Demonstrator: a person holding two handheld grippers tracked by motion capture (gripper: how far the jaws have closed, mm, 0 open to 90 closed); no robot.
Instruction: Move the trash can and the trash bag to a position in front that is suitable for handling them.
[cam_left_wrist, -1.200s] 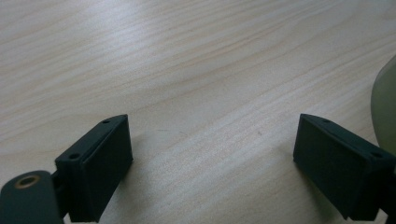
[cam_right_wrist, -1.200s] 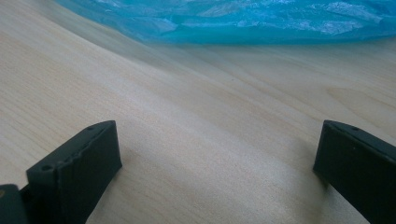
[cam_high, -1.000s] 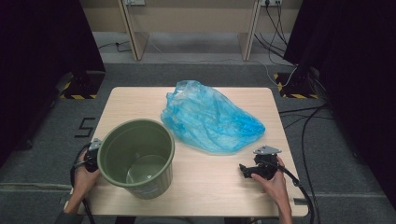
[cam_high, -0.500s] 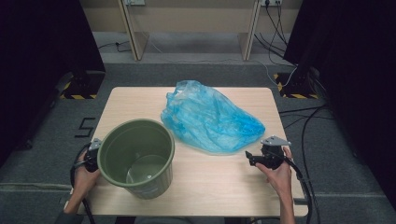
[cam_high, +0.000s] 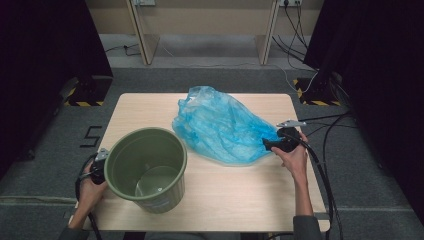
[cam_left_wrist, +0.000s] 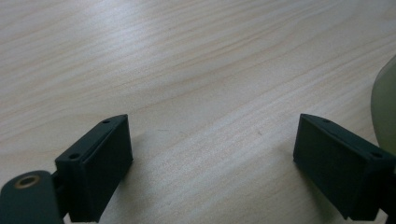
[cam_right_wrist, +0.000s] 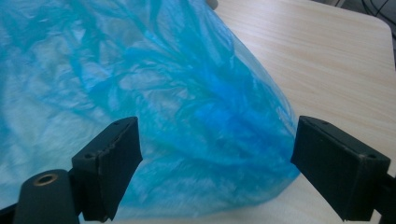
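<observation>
My right gripper (cam_right_wrist: 215, 168) has come forward from the bare wood to the bag's near corner, jaws spread wide with the blue plastic bag (cam_right_wrist: 154, 107) bulging between them but not yet pinched; I judge a grasp on the bag is next. The film is thin, translucent, crumpled into soft folds. My left gripper (cam_left_wrist: 212, 163) rests open over pale, fine-grained table (cam_left_wrist: 187, 60), the smooth green bucket (cam_high: 146, 169), round and empty, just beside its right jaw.
</observation>
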